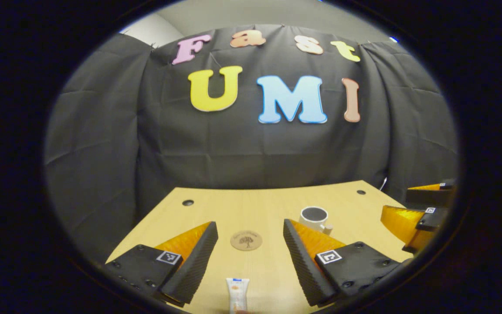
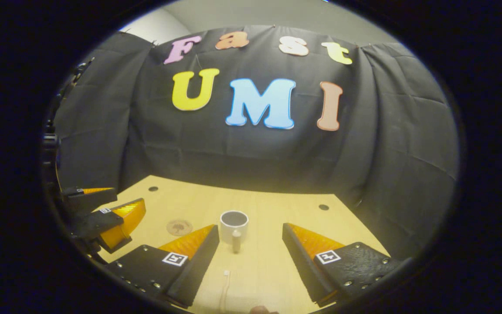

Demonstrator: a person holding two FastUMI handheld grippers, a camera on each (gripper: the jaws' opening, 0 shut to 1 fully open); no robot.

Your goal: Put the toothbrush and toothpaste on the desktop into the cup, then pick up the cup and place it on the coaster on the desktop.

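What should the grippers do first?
Probably lower the left hand-held gripper onto the white toothpaste tube: it lies on the wooden desk between its open fingers, and the white cup looks empty.

We are seeing a light wood-grain tabletop [image 1: 255, 205], a white cup [image 2: 234, 225] with a dark interior, a tan round coaster [image 1: 246, 240] bearing a tree motif, and a white toothpaste tube [image 1: 237, 294] with orange print.
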